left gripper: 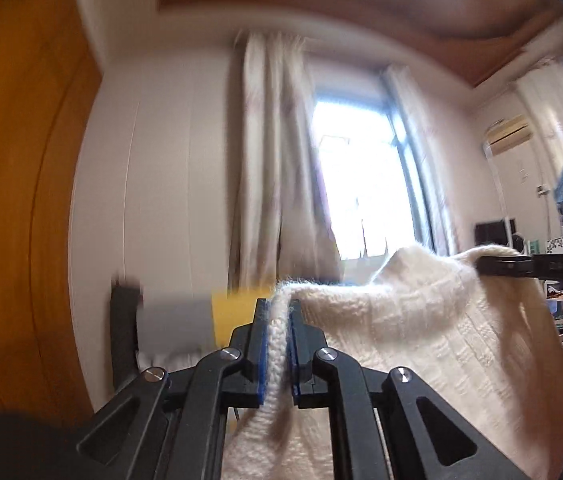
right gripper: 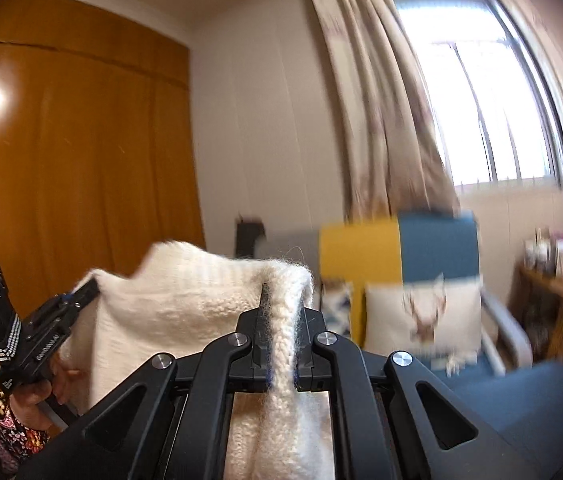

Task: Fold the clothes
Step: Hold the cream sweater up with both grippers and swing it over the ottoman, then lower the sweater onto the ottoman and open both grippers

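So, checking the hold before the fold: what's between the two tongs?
Only the white sweater, stretched from the left tongs to the right tongs, both clamped on it. Both wrist views show it.

We hold the sweater [left gripper: 421, 320] up in the air between our two grippers. The left gripper [left gripper: 279, 344] has its jaws closed on the left edge of the knit, and the right gripper [right gripper: 281, 340] has its jaws closed on the right edge, so the cloth hangs down between them. Far behind the sweater stands the wall, with the wardrobe [right gripper: 73, 184] at the far left. The curtain [right gripper: 377, 96] hangs to the right of the wall and the window [right gripper: 493, 108] is just right of the curtain. Below the window is the armchair [right gripper: 433, 252], with a cushion [right gripper: 421, 316] on its seat. A small desk [right gripper: 561, 284] stands at the far right, beside the armchair.
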Demonstrator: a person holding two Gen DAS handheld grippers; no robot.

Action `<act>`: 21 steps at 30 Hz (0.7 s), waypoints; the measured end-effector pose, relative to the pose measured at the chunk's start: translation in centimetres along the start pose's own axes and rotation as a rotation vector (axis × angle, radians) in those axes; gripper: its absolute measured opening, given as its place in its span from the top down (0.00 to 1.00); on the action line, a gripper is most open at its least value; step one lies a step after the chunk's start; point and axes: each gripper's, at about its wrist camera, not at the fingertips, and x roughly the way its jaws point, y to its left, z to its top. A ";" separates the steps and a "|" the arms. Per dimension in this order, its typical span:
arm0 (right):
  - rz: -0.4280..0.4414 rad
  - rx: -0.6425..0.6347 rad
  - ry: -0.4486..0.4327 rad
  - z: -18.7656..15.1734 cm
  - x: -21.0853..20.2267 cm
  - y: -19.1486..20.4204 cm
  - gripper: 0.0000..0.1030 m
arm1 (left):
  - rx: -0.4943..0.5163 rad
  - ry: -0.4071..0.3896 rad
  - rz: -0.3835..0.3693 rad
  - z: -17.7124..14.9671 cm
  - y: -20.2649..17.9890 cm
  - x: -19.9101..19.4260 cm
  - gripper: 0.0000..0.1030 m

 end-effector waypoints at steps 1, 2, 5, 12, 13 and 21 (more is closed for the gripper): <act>-0.018 0.004 0.042 -1.4 2.0 -0.7 0.95 | -0.012 0.047 0.008 -1.2 0.6 1.8 0.93; -0.035 0.005 0.084 -2.7 3.8 -1.2 0.95 | -0.020 0.081 0.021 -2.7 1.0 3.3 0.94; -0.077 0.019 0.217 -7.1 9.4 -3.0 0.95 | -0.056 0.171 0.051 -6.9 2.4 7.0 0.94; -0.153 0.030 0.473 -16.4 18.9 -6.9 0.95 | -0.166 0.413 0.043 -16.2 2.5 13.7 0.94; -0.161 0.024 0.495 -17.1 19.9 -7.5 0.95 | -0.177 0.446 0.035 -17.2 2.0 13.9 0.94; -0.280 0.078 0.700 -24.2 24.9 -13.4 0.92 | -0.199 0.610 -0.096 -23.0 -4.7 13.5 0.94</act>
